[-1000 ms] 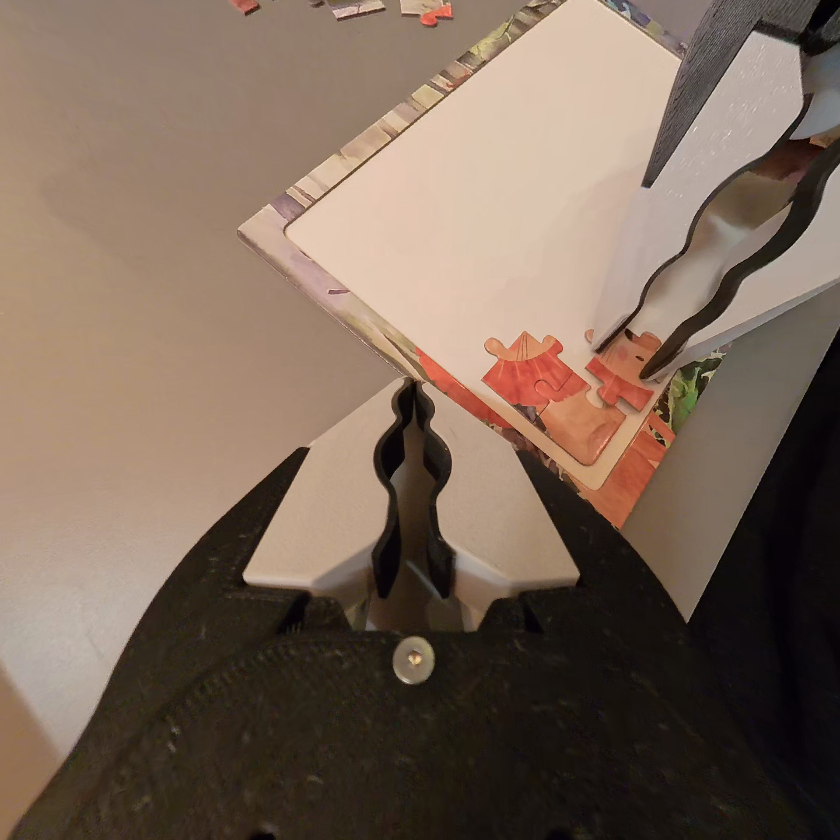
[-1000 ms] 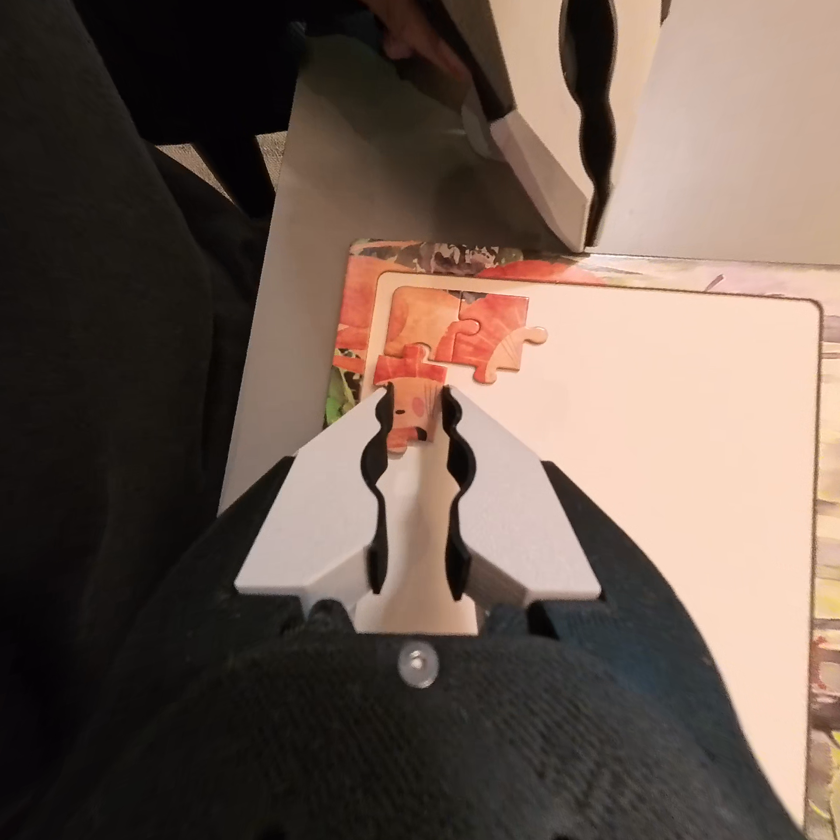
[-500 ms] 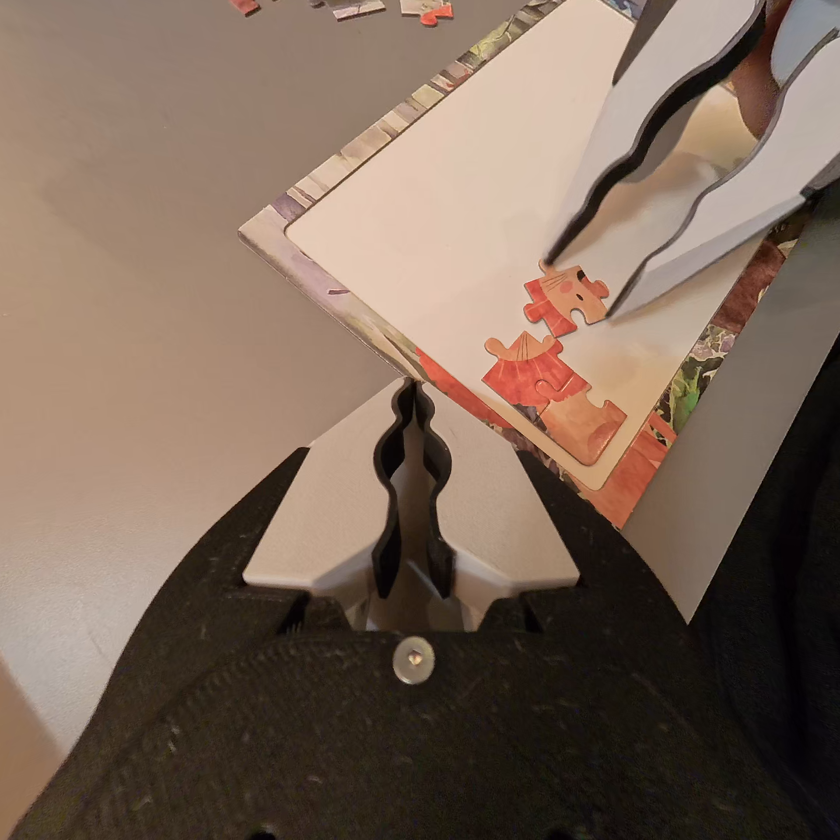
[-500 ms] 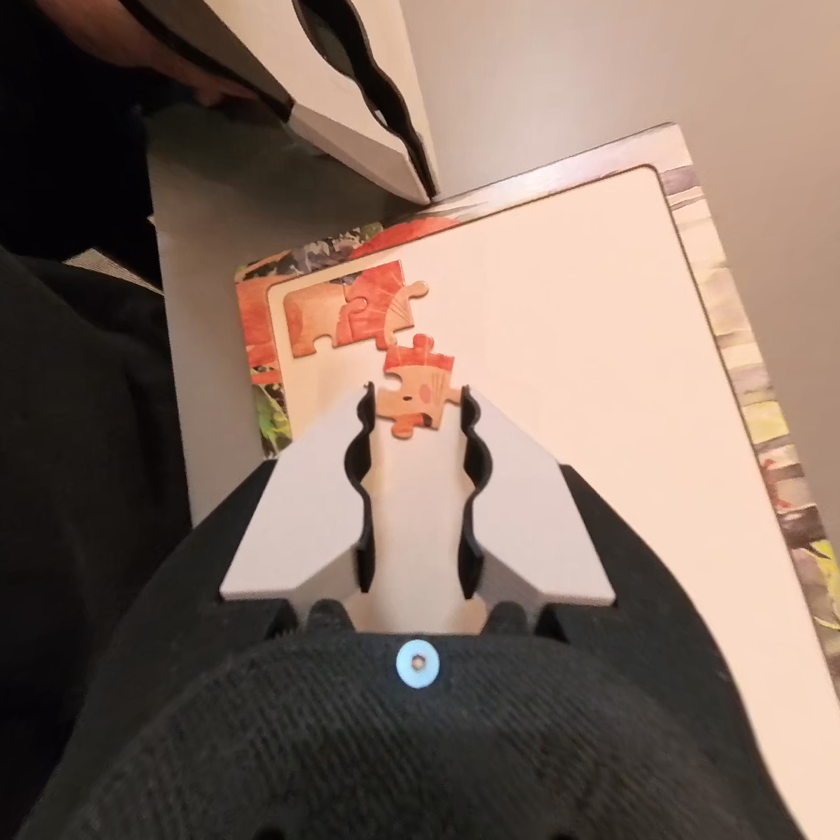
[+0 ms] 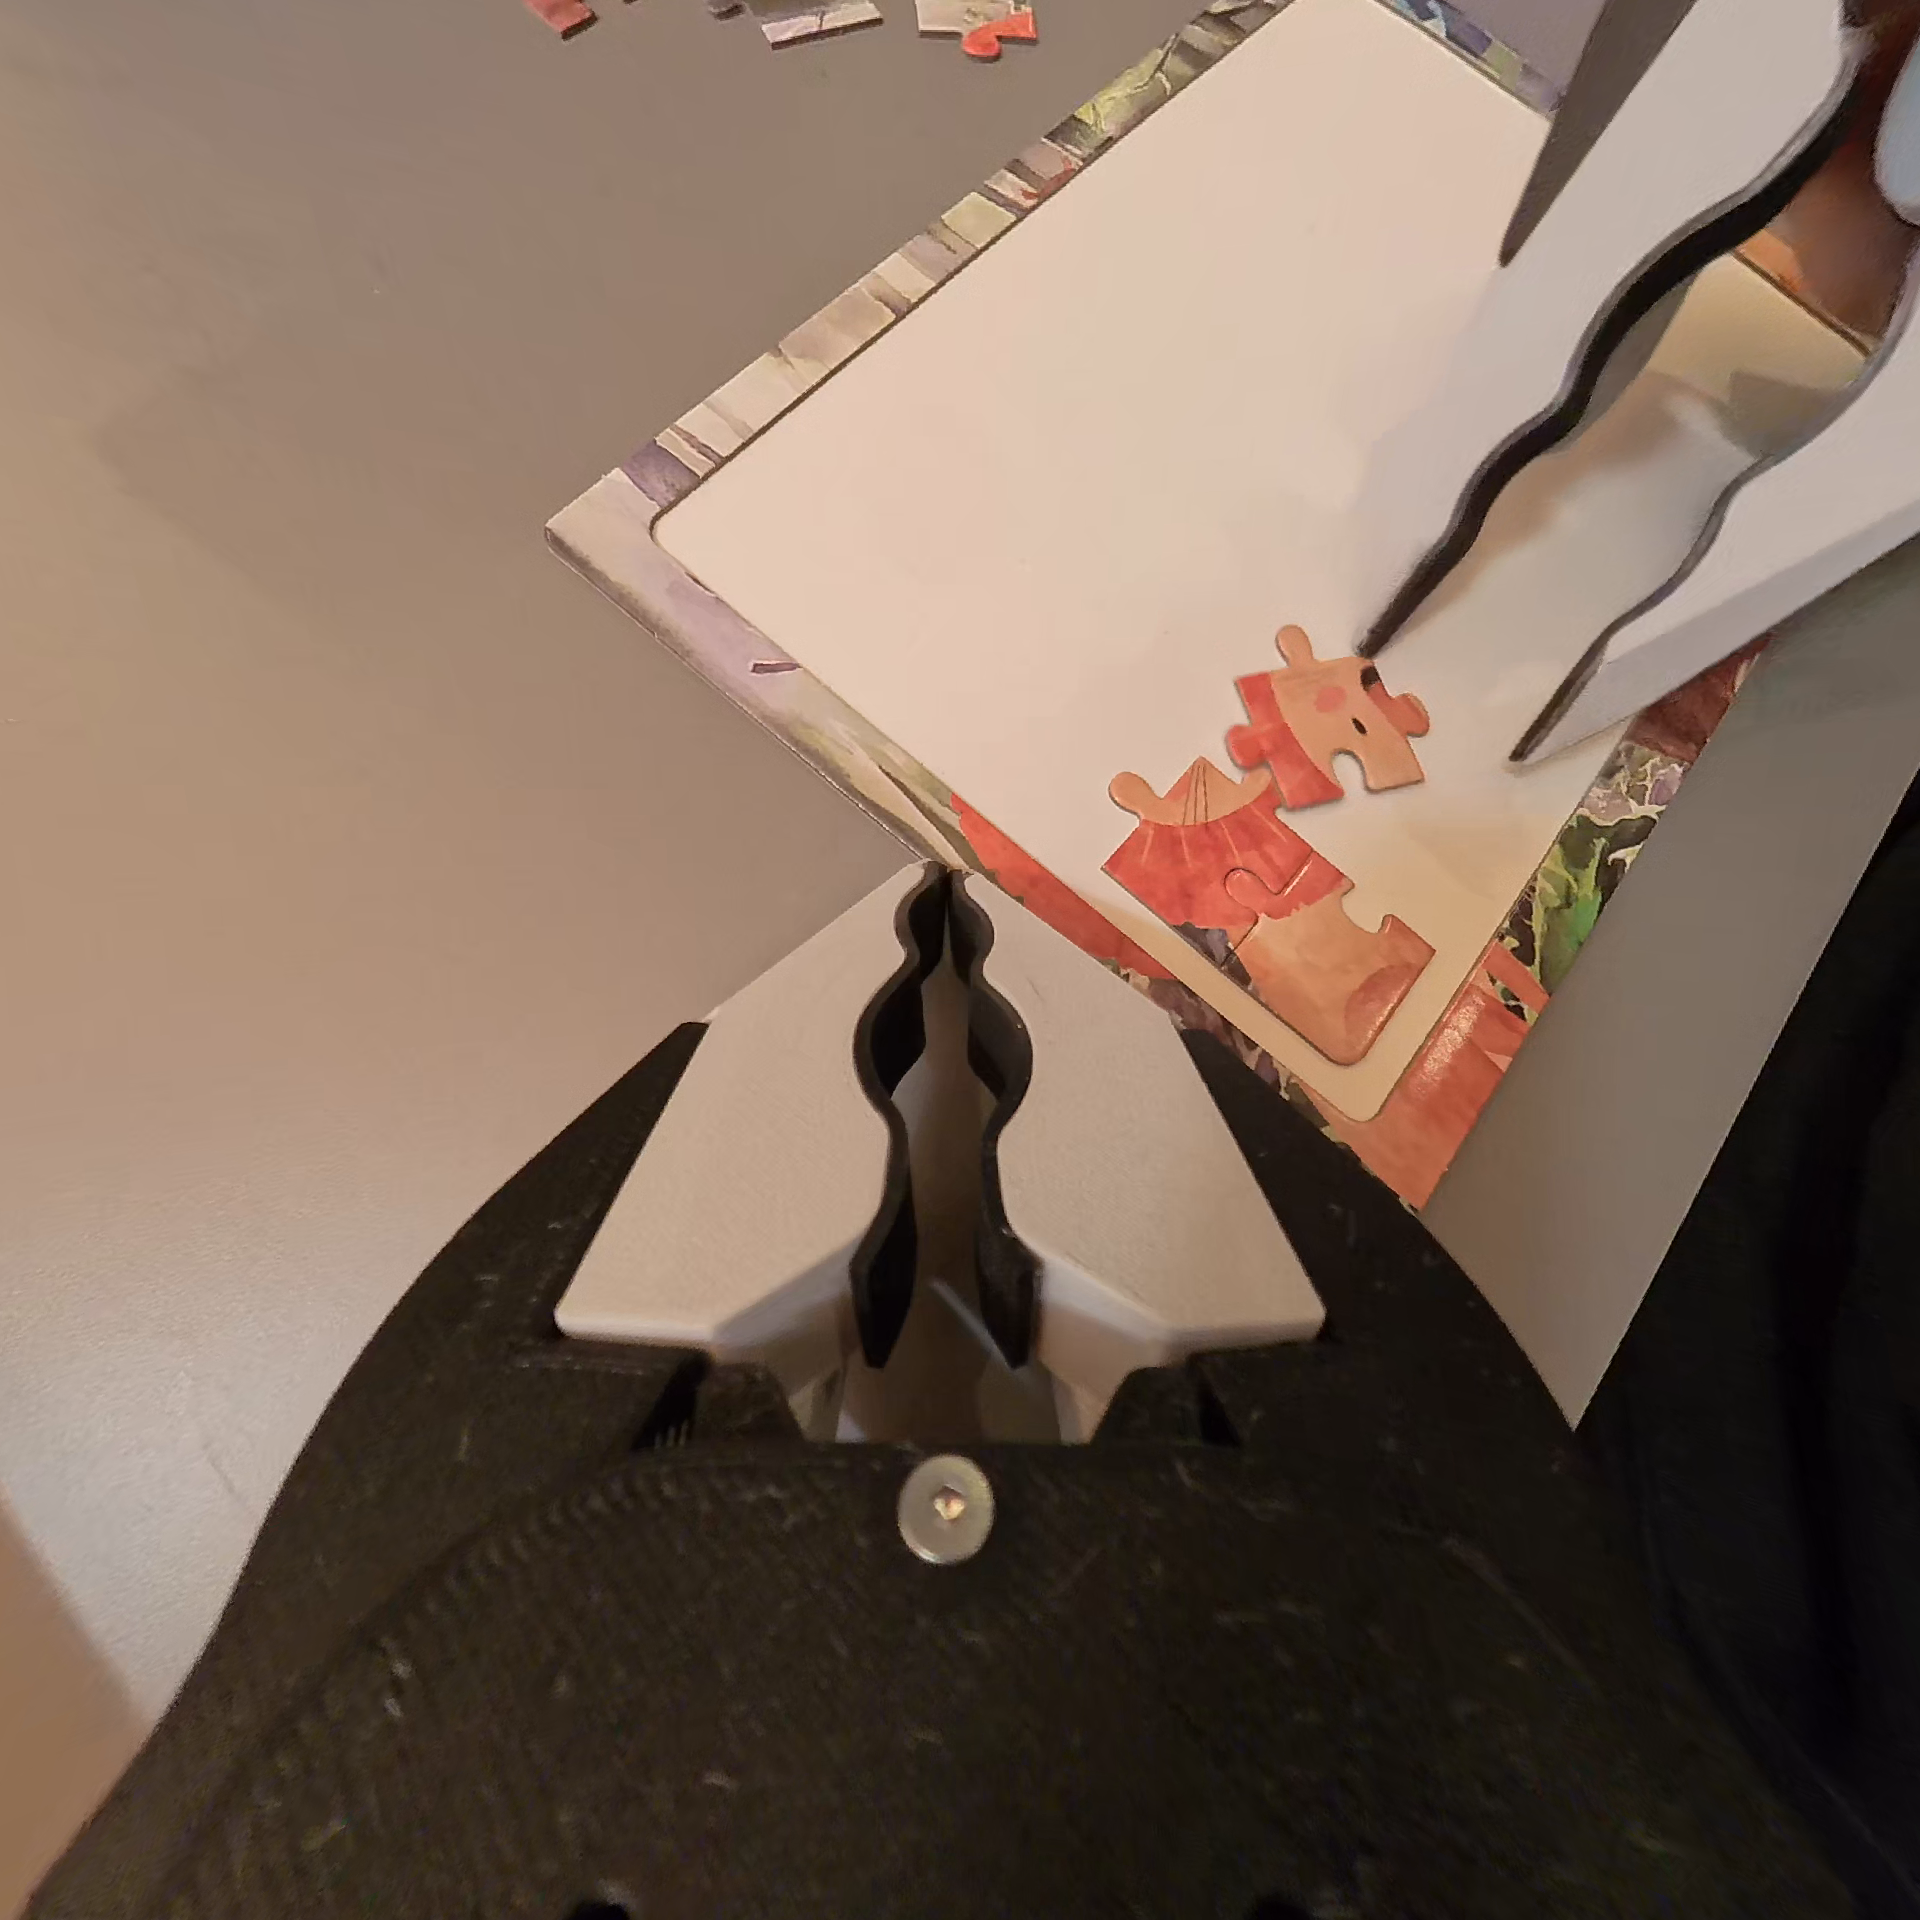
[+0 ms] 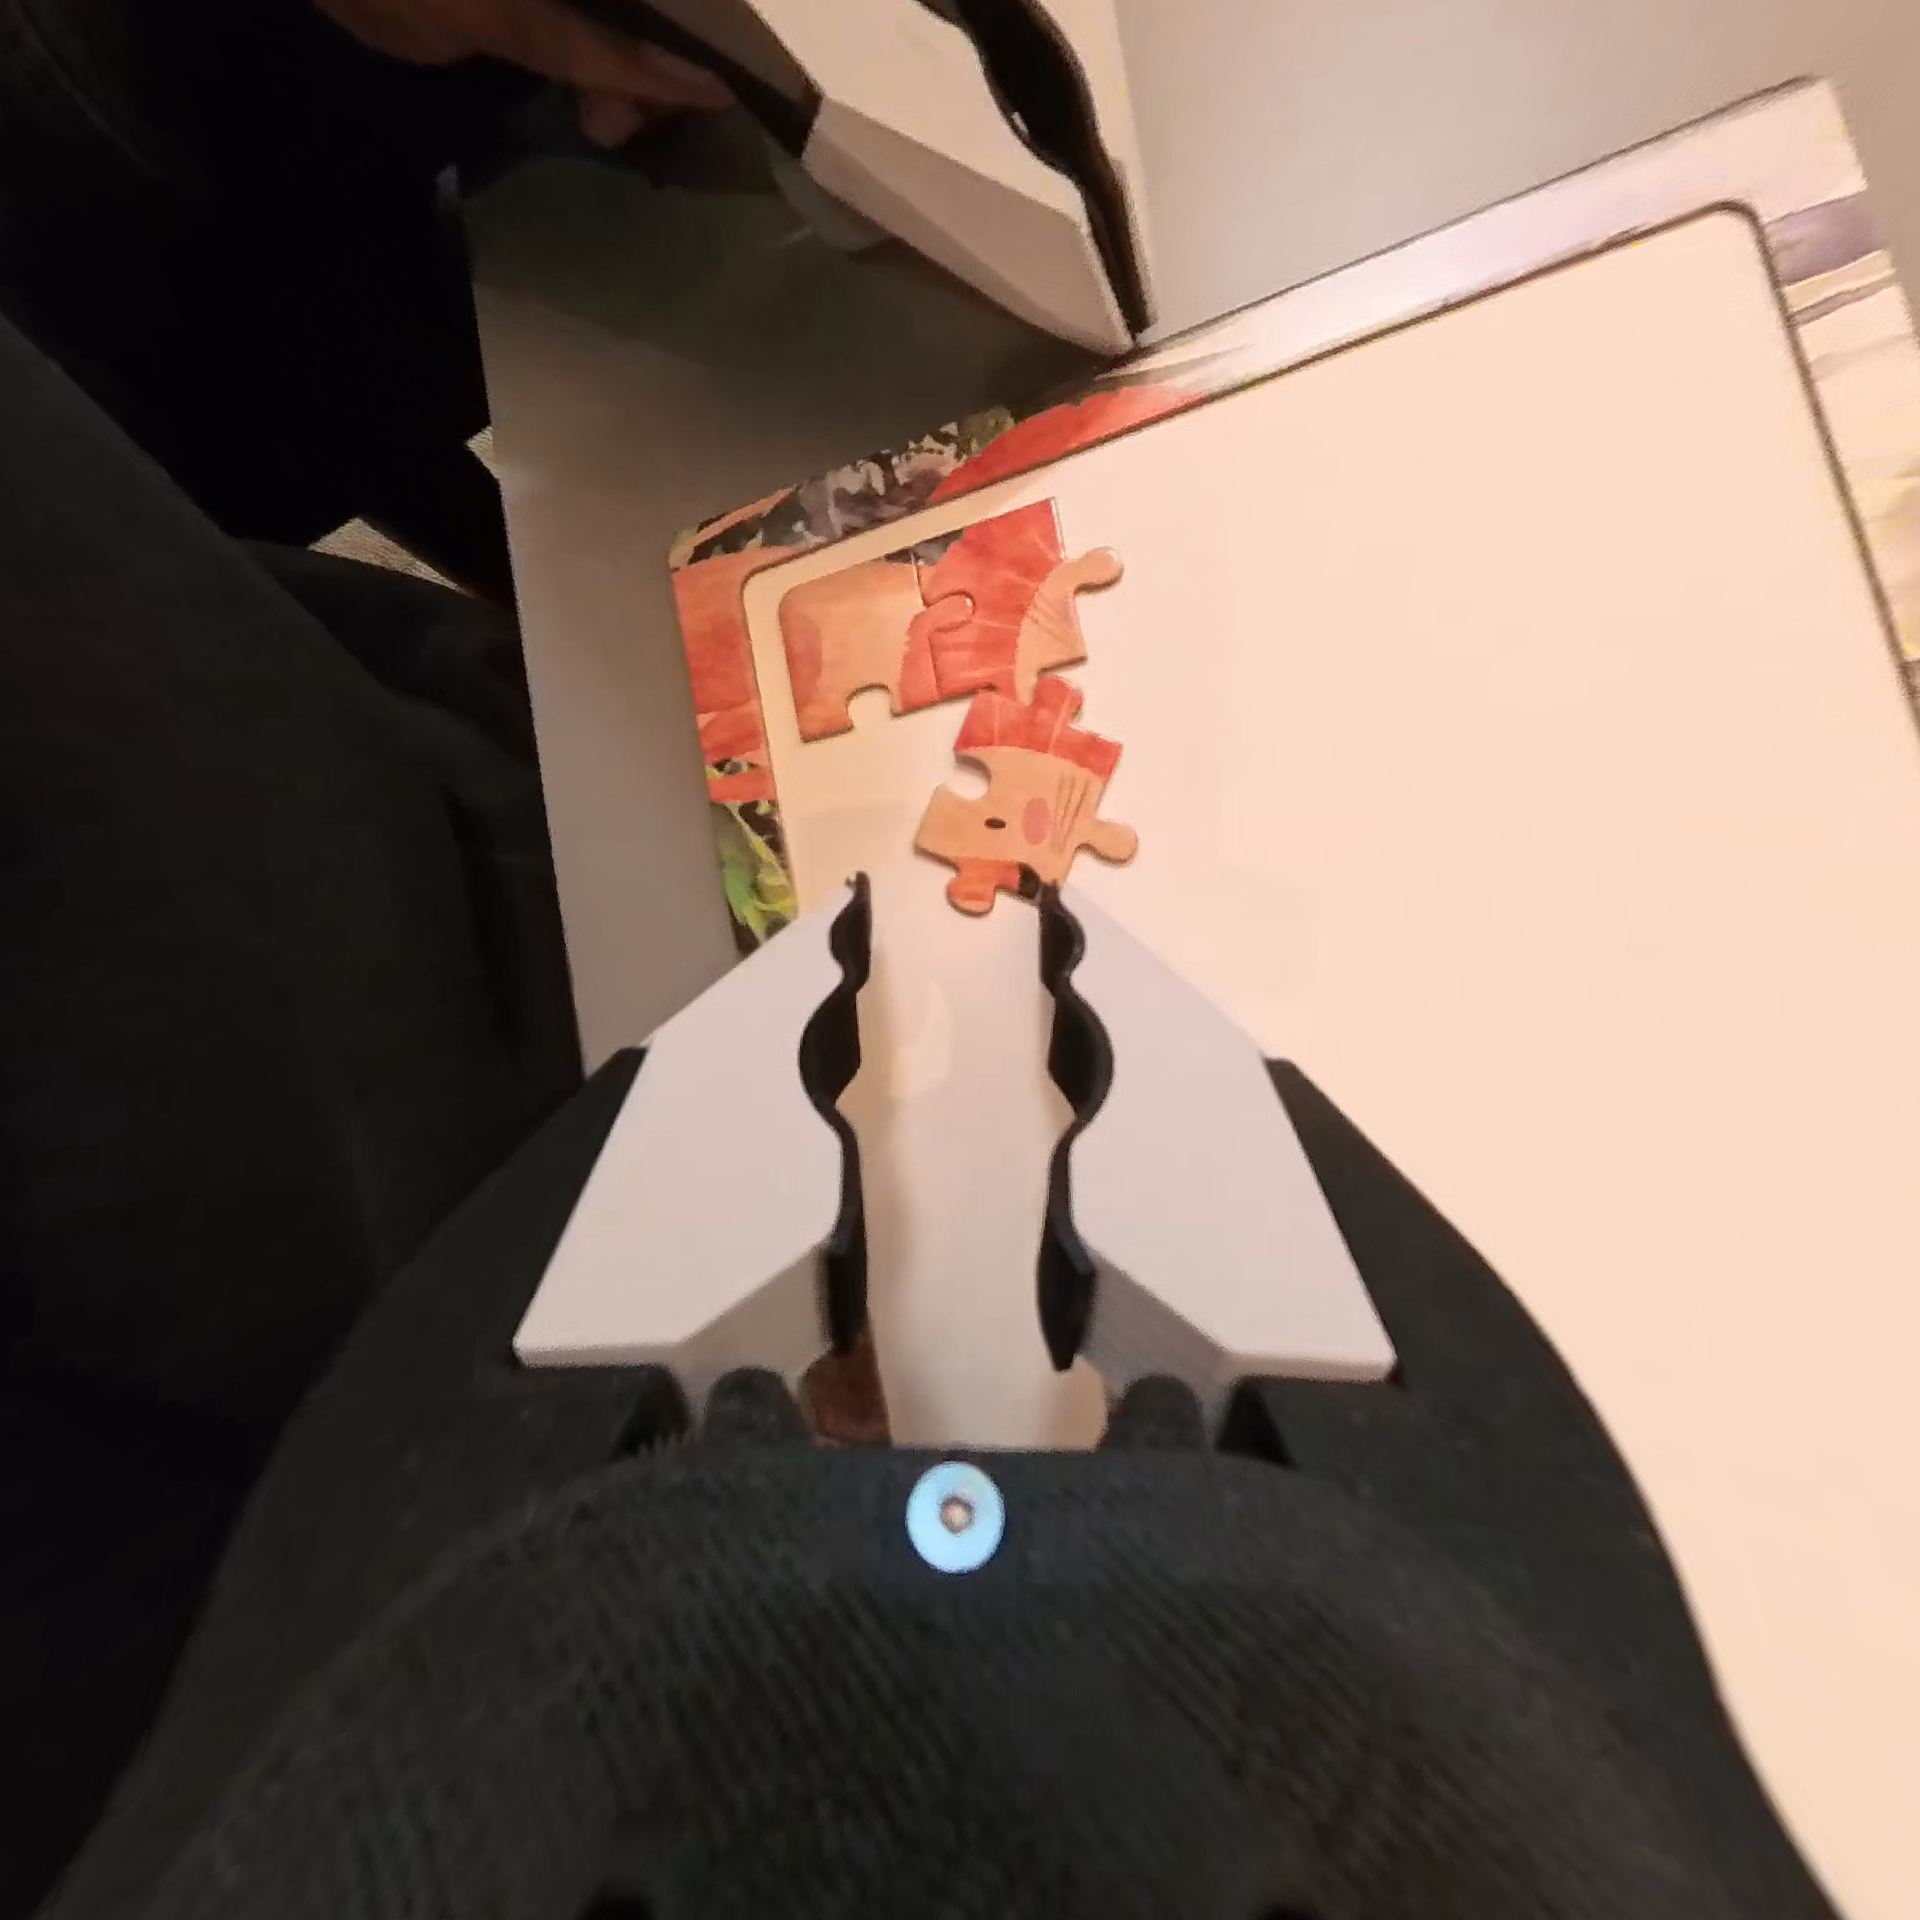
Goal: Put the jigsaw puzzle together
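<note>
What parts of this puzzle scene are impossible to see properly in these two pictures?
- Loose pieces on the grey table, left wrist view: cut off by the top edge, too small to read.
- Puzzle tray, right wrist view: far end runs off the right edge; corner blurred.
- Tray's near edge, left wrist view: partly hidden behind the left gripper.
- Right gripper, left wrist view: body cut off at the top right corner.

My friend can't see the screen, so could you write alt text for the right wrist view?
An open grey two-finger right gripper hovers over a white puzzle tray, one fingertip at a loose orange animal-face puzzle piece. Two joined orange pieces sit in the tray's corner; the left gripper rests near the tray's colourful border.
</note>
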The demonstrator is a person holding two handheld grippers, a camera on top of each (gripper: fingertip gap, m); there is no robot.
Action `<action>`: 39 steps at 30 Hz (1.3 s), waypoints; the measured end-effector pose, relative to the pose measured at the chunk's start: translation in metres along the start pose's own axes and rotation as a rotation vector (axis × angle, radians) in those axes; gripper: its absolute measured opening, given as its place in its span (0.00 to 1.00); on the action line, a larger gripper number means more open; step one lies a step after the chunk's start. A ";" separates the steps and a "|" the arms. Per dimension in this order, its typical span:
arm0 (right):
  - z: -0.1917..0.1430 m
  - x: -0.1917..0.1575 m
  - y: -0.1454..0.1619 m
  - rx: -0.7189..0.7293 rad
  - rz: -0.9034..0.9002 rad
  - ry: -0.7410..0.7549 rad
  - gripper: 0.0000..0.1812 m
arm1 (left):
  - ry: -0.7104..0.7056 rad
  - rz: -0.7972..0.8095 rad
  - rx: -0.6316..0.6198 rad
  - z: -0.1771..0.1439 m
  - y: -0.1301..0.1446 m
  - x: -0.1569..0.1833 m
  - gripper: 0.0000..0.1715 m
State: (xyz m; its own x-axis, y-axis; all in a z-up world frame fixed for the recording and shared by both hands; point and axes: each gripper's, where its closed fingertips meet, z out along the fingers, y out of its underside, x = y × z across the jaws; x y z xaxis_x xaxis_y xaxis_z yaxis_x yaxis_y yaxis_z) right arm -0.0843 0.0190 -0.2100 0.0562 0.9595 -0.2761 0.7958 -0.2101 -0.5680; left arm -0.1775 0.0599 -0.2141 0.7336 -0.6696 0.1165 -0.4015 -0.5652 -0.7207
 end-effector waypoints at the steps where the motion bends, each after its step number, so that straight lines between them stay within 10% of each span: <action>1: 0.001 -0.004 0.000 -0.001 0.013 -0.010 0.16 | -0.001 0.001 0.000 0.000 0.000 0.000 0.00; 22: 0.008 0.008 -0.010 0.069 -0.414 0.100 0.23 | -0.005 0.004 0.000 0.000 0.000 0.000 0.00; 39: 0.010 0.018 -0.014 0.096 0.000 0.263 0.14 | -0.007 0.006 0.000 0.000 0.000 0.000 0.00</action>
State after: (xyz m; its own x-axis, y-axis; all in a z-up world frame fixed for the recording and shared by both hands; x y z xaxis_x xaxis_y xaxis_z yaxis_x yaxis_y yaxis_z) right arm -0.1003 0.0371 -0.2144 0.2213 0.9725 -0.0726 0.7355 -0.2153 -0.6424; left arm -0.1774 0.0598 -0.2143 0.7350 -0.6696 0.1067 -0.4064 -0.5610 -0.7212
